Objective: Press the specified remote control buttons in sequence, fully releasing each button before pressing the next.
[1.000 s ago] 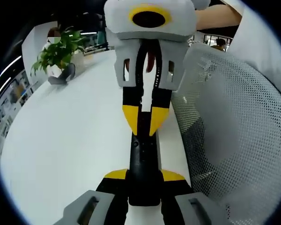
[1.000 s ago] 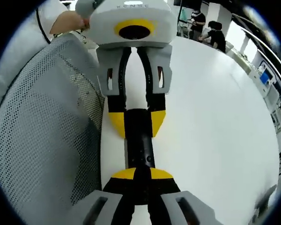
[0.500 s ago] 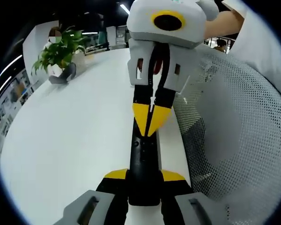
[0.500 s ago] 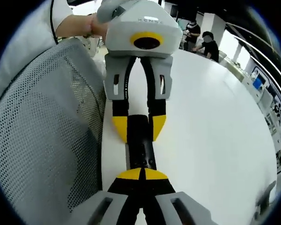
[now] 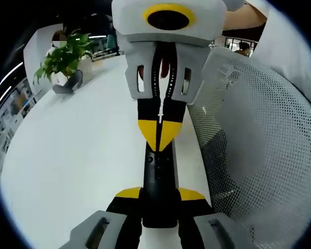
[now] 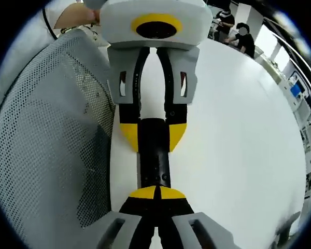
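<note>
The black remote control [image 5: 158, 179] lay lengthwise above the white counter [image 5: 72, 155], held between the two tools, which faced each other along its length. In the left gripper view, the left tongs [image 5: 159, 196] were clamped on the near end of the remote, one yellow-tipped jaw on either side of its body. The right tongs [image 5: 160, 136] entered from the top of that view, their yellow tips drawn together to a point and resting on the upper face of the remote at its far end.

In the right gripper view, the right tongs [image 6: 156, 194] showed their yellow tips pressed together with no gap, bearing down on the remote [image 6: 154, 161]. The left tongs [image 6: 153, 136] appeared opposite, jaws straddling the remote's far end.

A grey mesh chair back [image 5: 259, 150] stood just beside the counter edge, near the remote. A potted green plant [image 5: 66, 57] stood on the counter, well apart from the remote. A person's hand [image 6: 79, 18] held the left tool from behind. Other people [image 6: 237, 36] stood at the far side of the counter.
</note>
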The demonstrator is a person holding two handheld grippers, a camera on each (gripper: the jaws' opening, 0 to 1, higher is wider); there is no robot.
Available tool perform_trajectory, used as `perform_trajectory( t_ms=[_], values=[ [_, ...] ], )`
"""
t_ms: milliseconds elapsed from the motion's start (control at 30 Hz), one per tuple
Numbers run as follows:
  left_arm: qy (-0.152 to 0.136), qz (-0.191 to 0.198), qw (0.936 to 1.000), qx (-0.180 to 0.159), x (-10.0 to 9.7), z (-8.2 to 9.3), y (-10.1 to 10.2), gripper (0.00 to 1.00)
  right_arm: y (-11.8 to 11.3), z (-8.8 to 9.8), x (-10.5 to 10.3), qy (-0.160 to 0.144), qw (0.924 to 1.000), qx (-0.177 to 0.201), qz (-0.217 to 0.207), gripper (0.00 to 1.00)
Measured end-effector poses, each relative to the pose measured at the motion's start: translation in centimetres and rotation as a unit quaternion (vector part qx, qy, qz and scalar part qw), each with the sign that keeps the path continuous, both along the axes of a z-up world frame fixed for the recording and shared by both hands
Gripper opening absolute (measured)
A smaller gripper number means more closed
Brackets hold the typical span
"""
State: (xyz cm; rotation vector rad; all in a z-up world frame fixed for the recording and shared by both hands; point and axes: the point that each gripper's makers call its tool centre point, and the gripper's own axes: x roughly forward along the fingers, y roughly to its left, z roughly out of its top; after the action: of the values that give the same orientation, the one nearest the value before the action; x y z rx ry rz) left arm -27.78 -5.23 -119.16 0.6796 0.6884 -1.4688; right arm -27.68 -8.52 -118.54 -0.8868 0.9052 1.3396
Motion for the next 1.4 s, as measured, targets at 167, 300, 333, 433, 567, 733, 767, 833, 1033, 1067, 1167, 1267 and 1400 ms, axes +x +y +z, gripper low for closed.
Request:
perform_trajectory(
  t_ms=[167, 300, 333, 433, 567, 733, 767, 833, 1033, 1067, 1167, 1267, 1400],
  values=[
    [0.001, -0.003, 1.0000, 0.003, -0.1, 0.0, 0.0, 0.24, -0.2, 0.1, 0.0, 0.015, 0.9991, 0.029, -0.027, 0.00],
    [0.003, -0.001, 1.0000, -0.003, -0.1, 0.0, 0.0, 0.24, -0.4, 0.2, -0.1, 0.018, 0.9984, 0.039, -0.038, 0.00],
    [0.003, 0.001, 1.0000, -0.004, -0.1, 0.0, 0.0, 0.24, -0.5, 0.2, -0.1, 0.017, 0.9984, 0.039, -0.037, 0.00],
    [0.003, 0.002, 1.0000, -0.008, 0.0, 0.0, 0.0, 0.24, -0.9, 0.1, -0.1, 0.016, 0.9986, 0.030, -0.039, 0.00],
    [0.004, 0.006, 0.9999, -0.013, 0.0, 0.0, 0.0, 0.24, -0.9, 0.0, -0.1, 0.010, 0.9991, 0.019, -0.037, 0.00],
    [0.004, 0.007, 0.9994, -0.032, 0.0, 0.0, 0.1, 0.24, -0.7, -0.1, 0.1, 0.008, 0.9995, -0.025, -0.018, 0.00],
    [0.006, 0.008, 0.9992, -0.040, 0.0, 0.1, 0.1, 0.24, -0.7, -0.1, 0.1, 0.015, 0.9992, -0.024, -0.030, 0.00],
    [0.008, 0.008, 0.9988, -0.048, 0.0, 0.0, 0.2, 0.24, -0.9, -0.1, 0.2, 0.022, 0.9989, -0.010, -0.041, 0.00],
    [0.006, 0.007, 0.9967, -0.081, 0.0, 0.1, 0.2, 0.25, -0.9, 0.0, -0.1, -0.008, 0.9996, 0.014, -0.022, 0.00],
    [0.005, 0.005, 0.9966, -0.082, 0.0, 0.1, 0.2, 0.25, -0.9, 0.0, -0.2, -0.012, 0.9996, 0.018, -0.019, 0.00],
    [0.002, 0.001, 0.9970, -0.077, -0.1, 0.2, 0.1, 0.25, -1.0, 0.2, -0.1, -0.017, 0.9990, 0.035, -0.020, 0.00],
    [0.002, -0.003, 0.9974, -0.073, -0.1, 0.2, 0.0, 0.24, -1.1, 0.2, -0.1, 0.013, 0.9973, 0.050, -0.052, 0.00],
    [0.002, -0.010, 0.9981, -0.061, -0.1, 0.2, 0.0, 0.24, -1.6, 0.3, -0.1, 0.023, 0.9970, 0.044, -0.059, 0.00]
  ],
)
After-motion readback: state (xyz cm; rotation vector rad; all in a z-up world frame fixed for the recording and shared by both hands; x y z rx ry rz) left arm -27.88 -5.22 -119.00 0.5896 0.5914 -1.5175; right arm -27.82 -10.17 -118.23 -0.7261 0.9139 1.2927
